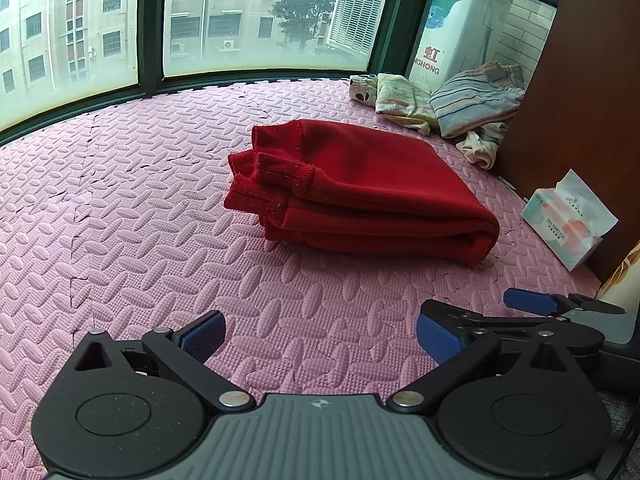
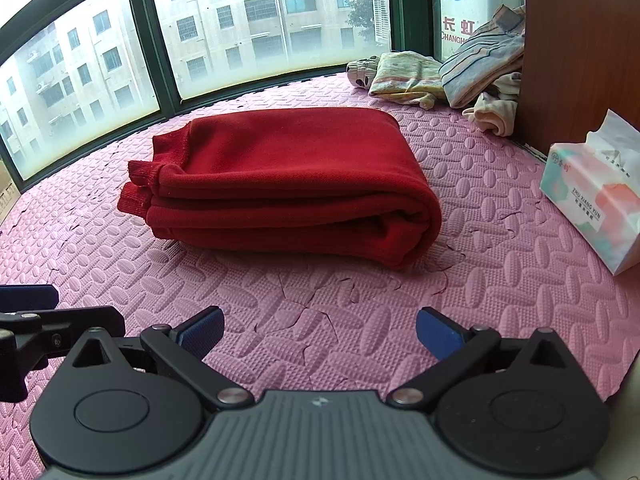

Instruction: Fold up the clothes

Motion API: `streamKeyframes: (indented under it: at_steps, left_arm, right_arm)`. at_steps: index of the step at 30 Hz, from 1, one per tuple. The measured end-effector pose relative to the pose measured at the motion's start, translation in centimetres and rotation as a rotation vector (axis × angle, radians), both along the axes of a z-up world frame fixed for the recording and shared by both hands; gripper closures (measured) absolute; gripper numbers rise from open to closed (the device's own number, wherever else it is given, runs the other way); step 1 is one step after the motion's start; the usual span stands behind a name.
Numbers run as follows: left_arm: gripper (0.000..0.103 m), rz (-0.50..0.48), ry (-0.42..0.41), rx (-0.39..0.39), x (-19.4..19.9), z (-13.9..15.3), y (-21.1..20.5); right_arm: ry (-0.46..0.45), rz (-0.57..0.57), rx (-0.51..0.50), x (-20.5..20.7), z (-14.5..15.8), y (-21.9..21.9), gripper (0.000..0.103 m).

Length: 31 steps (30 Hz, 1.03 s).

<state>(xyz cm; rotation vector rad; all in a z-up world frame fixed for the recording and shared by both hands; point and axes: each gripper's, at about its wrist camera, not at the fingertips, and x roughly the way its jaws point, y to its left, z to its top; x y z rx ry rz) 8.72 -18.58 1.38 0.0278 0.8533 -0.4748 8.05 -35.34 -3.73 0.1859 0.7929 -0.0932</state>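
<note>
Two handheld grippers sit low and side by side over a pink mat. The left gripper [image 1: 320,338] has its blue-padded fingers [image 1: 206,334] spread wide, holding nothing; the right gripper [image 2: 320,334] is likewise spread and empty. Ahead of both, apart from them, lies a red sweater [image 1: 360,196] folded into a thick rectangular bundle, ribbed cuffs [image 1: 260,196] poking out at its left end.

The fold looks finished, but the bundle is bulky and loose (layers visibly gape at the right edge), so a nudge or one-sided lift would likely spill it open.

The surface is a pink interlocking foam mat [image 1: 120,200] with a raised pattern. A tissue pack [image 2: 592,196] sits right of the sweater, beside a brown wooden panel [image 2: 580,40]. A pile of unfolded clothes [image 2: 448,76] waits in the far corner. Large green-framed windows [image 1: 152,24] show apartment blocks outside.
</note>
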Motion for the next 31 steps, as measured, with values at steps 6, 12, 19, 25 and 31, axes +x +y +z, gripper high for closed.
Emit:
streamKeyframes:
  at_steps: [6, 12, 19, 25, 31]
  left_arm:
    - [0.000, -0.005, -0.001, 0.005, 0.03, -0.08, -0.21]
    - [0.000, -0.006, 0.001, 0.005, 0.17, -0.14, -0.28]
    - [0.000, -0.010, 0.004, 0.003, 0.40, -0.21, -0.29]
    - [0.000, -0.013, 0.008, 0.003, 0.52, -0.30, -0.49]
    - [0.000, -0.013, 0.004, 0.001, 0.63, -0.29, -0.55]
  right_arm:
    - [-0.002, -0.009, 0.002, 0.04, 0.01, -0.25, 0.000]
    - [0.000, -0.014, 0.001, 0.08, -0.02, -0.32, 0.000]
    - [0.002, -0.014, 0.002, 0.18, -0.08, -0.41, 0.000]
    - [0.001, -0.016, 0.005, 0.29, -0.06, -0.52, 0.000]
    - [0.003, -0.016, 0.005, 0.38, -0.12, -0.49, 0.000]
